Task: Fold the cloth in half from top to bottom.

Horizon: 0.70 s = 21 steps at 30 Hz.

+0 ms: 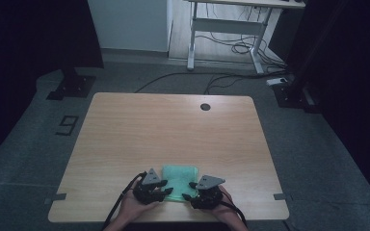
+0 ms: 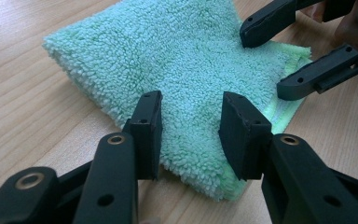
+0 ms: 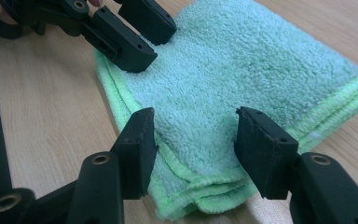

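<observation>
A folded mint-green fluffy towel [image 1: 179, 175] lies flat on the wooden table [image 1: 173, 130] near its front edge. My left gripper [image 1: 166, 187] is at the towel's left near corner, and my right gripper [image 1: 189, 190] at its right near corner. In the left gripper view the towel [image 2: 177, 60] runs under my left gripper [image 2: 191, 116], whose jaws stand apart and open over the pile. The right gripper [image 2: 263, 63] shows beyond it. In the right gripper view my right gripper [image 3: 193, 126] is open above the towel's [image 3: 242, 60] stacked hems, with the left gripper [image 3: 161, 46] at the far corner.
A round cable hole [image 1: 205, 107] sits near the table's far edge. Beyond the table are a white desk frame [image 1: 226, 29] and loose cables [image 1: 231, 79] on the grey floor. Bare wood stretches behind and to both sides of the towel.
</observation>
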Motion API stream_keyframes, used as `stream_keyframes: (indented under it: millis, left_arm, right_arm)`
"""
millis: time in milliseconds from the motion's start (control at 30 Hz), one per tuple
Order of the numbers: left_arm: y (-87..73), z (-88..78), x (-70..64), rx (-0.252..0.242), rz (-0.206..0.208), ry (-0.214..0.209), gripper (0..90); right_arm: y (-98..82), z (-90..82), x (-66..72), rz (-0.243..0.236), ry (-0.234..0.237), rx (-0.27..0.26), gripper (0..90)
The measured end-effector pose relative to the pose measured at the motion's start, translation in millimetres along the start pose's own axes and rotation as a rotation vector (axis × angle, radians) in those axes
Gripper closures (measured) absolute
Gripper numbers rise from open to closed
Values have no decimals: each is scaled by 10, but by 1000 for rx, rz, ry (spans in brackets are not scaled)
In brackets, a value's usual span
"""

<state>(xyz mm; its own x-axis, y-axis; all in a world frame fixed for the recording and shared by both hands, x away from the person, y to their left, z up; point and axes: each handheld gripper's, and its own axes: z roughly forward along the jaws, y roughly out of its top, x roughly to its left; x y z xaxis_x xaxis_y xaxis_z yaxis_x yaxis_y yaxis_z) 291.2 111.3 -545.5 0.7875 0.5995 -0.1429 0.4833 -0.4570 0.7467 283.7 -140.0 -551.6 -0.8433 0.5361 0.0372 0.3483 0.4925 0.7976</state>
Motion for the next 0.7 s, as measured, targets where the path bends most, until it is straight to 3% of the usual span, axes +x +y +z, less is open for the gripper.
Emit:
stream_keyframes:
  millis: [367, 700]
  left_arm:
    - [109, 82, 106, 16, -24, 10, 585]
    - [271, 202, 325, 19, -59, 27, 588]
  right_arm:
    - [68, 76, -118, 8, -12, 15, 475]
    - [196, 220, -389, 46, -40, 14, 477]
